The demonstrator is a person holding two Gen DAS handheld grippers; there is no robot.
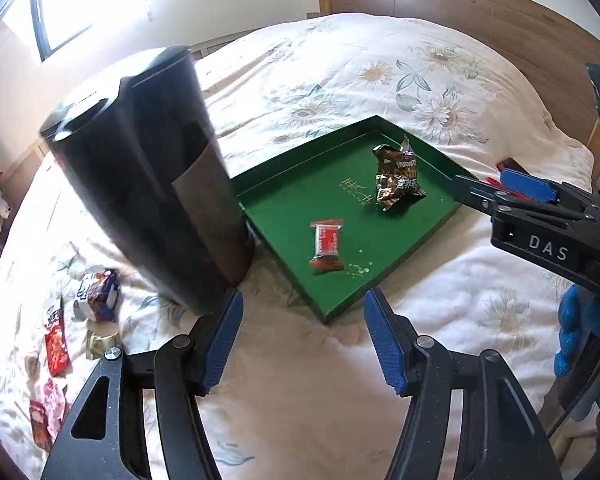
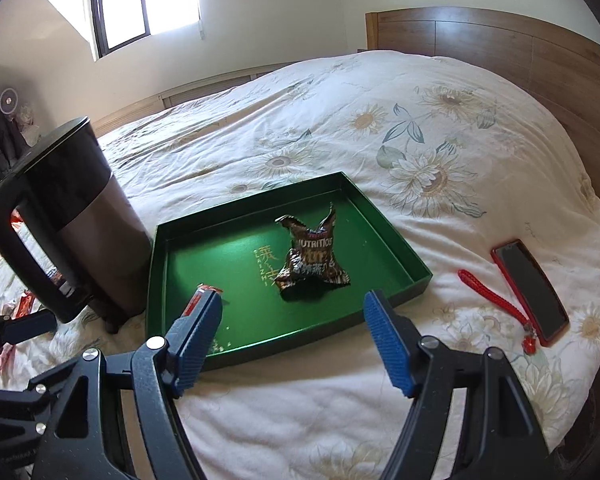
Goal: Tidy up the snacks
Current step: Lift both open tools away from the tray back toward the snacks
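Both tongs, left [image 1: 303, 336] & right [image 2: 292, 338], gape empty nr green tray [image 2: 380, 208].

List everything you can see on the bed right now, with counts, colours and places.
Tray: 1, green, mid-bed.
Crumpled snack bag: 1, brown, in tray.
Red snack bar: 1, in tray's near part.
Kettle: 1, black and grey, left of tray.
Loose snack packets: several, mostly red, left of kettle.
Phone: 1, red case and strap, right of tray.
Quilt: 1, floral white.
Left gripper: open, empty.
Right gripper: open, empty.
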